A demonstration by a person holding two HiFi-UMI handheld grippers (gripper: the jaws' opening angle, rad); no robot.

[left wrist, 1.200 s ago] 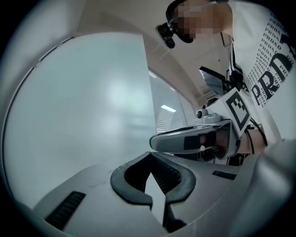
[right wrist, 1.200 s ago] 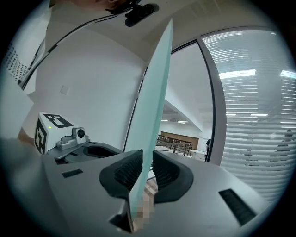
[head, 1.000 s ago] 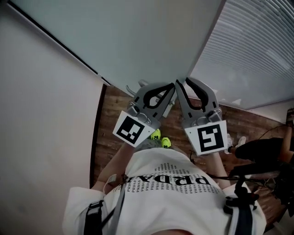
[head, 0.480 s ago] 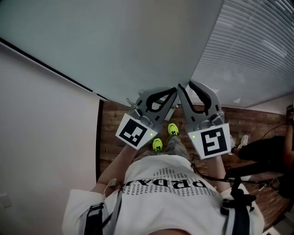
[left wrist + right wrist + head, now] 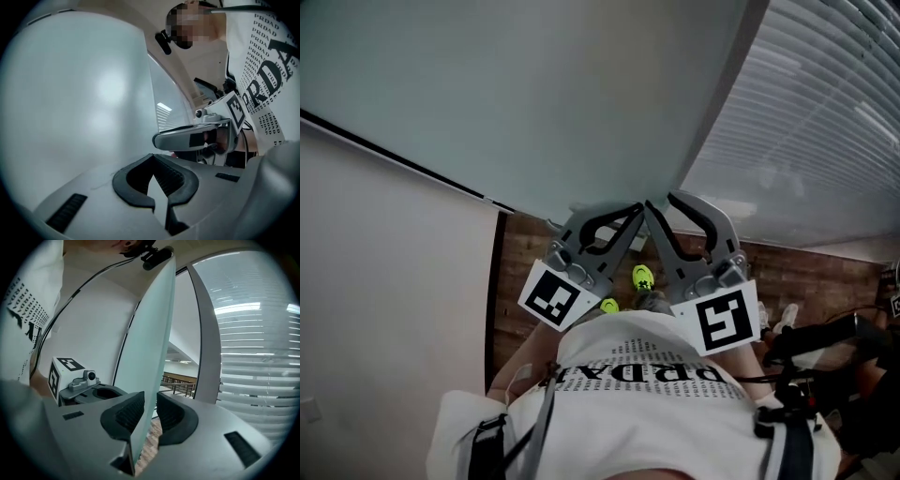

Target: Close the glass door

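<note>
The glass door (image 5: 534,94) is a large pale frosted panel that fills the top of the head view. Its free vertical edge runs down to where both grippers meet. My left gripper (image 5: 630,214) comes in from the left and my right gripper (image 5: 656,211) from the right, tips almost touching each other at that edge. In the right gripper view the door edge (image 5: 150,343) passes straight between the right gripper's (image 5: 149,416) two black pads. In the left gripper view the left gripper (image 5: 157,180) holds a pale wedge of the glass door (image 5: 70,117) between its pads.
A white wall (image 5: 384,309) stands to the left. Window blinds (image 5: 825,141) and a grey frame post (image 5: 208,333) lie to the right of the door edge. Below are the brown wood floor (image 5: 520,262), my yellow shoes (image 5: 643,277), and dark gear (image 5: 825,347) at the right.
Both grippers have stayed on the door edge and shifted slightly left and down in the head view. The door's dark far edge now lies flatter, and the feet have stepped.
</note>
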